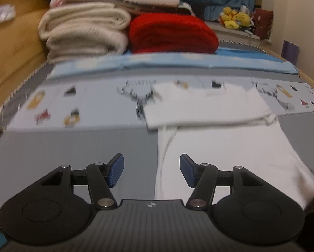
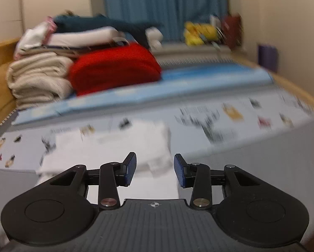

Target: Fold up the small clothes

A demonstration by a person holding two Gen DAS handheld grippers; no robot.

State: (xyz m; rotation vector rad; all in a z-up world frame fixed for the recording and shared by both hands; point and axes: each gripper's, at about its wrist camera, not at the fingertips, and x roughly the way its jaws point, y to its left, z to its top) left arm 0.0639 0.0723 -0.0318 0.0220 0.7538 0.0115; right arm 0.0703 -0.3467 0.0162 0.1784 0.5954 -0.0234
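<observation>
A white garment (image 1: 209, 109) is lying flat on the bed (image 1: 114, 147), its far part folded over itself, resting partly on a printed sheet (image 1: 51, 105). The left gripper (image 1: 151, 171) is hovering over the garment's near left edge with jaws spread and nothing between them. The right gripper (image 2: 154, 171) is hanging above the garment (image 2: 114, 147), jaws likewise standing apart and empty. Farther back, a red blanket (image 1: 171, 33) is sitting just beside stacked cream blankets (image 1: 83, 31).
</observation>
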